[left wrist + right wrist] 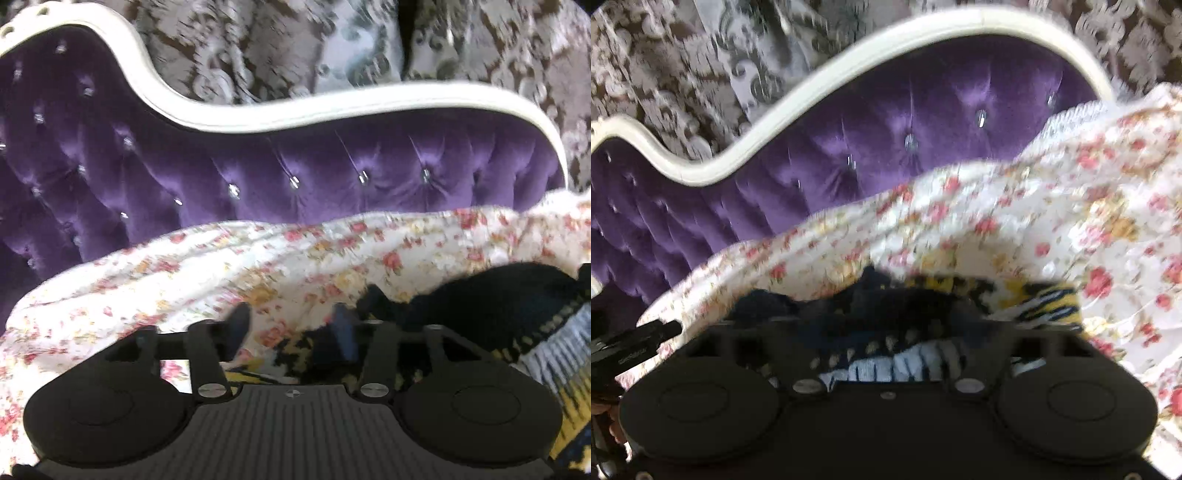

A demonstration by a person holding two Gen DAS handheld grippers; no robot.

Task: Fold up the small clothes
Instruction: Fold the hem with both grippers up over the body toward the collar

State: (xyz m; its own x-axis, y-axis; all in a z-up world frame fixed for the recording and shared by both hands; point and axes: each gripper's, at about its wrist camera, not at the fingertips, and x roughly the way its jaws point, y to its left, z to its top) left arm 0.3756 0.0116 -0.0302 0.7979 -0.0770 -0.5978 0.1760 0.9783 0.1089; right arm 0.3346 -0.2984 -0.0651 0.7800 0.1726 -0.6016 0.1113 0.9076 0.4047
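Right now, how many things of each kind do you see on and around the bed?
Floral cloth: 1
Dark patterned knit garment: 1
Purple headboard: 1
Left hand-held gripper and right hand-held gripper: 2
Total: 5

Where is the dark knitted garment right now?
In both wrist views the dark knitted garment lies low in frame on the floral bedspread, below the purple tufted headboard.

Light: bright, even, sheen on purple headboard | Blur: motion smear throughout, worse in right view | Edges: fisheye-bent, corners dark
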